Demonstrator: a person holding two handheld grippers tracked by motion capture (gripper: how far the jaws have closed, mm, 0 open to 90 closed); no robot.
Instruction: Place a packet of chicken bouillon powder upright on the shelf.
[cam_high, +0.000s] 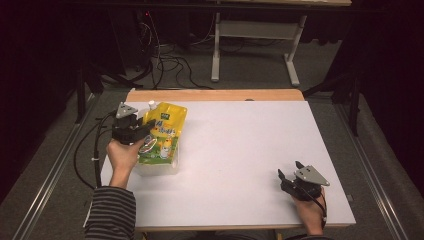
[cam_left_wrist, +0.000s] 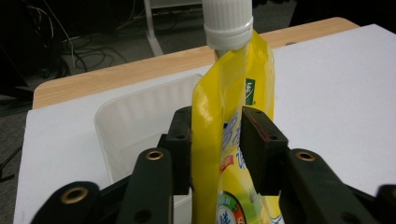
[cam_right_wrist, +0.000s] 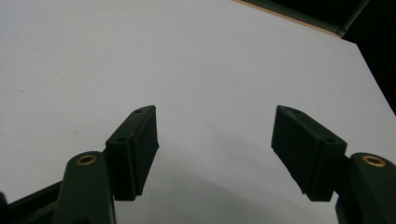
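A yellow refill pouch (cam_high: 162, 132) with a white screw cap (cam_high: 151, 104) rests on a clear plastic tray (cam_high: 155, 169) at the table's left side. My left gripper (cam_high: 145, 131) reaches onto it from the left. In the left gripper view the pouch (cam_left_wrist: 229, 116) stands edge-on between the two black pads, cap (cam_left_wrist: 228, 23) at the top, with the tray (cam_left_wrist: 135, 121) behind it. The jaws stand apart around it and do not squeeze it. My right gripper (cam_high: 289, 168) sits low at the front right of the table. Its jaws (cam_right_wrist: 215, 130) are wide open over bare white surface, holding nothing.
A white board (cam_high: 240, 150) covers the table, with a wooden strip (cam_high: 215, 95) along the far edge. Beyond it on the floor are cables (cam_high: 165, 62) and the white legs of another table (cam_high: 216, 50). Metal rails run along both sides.
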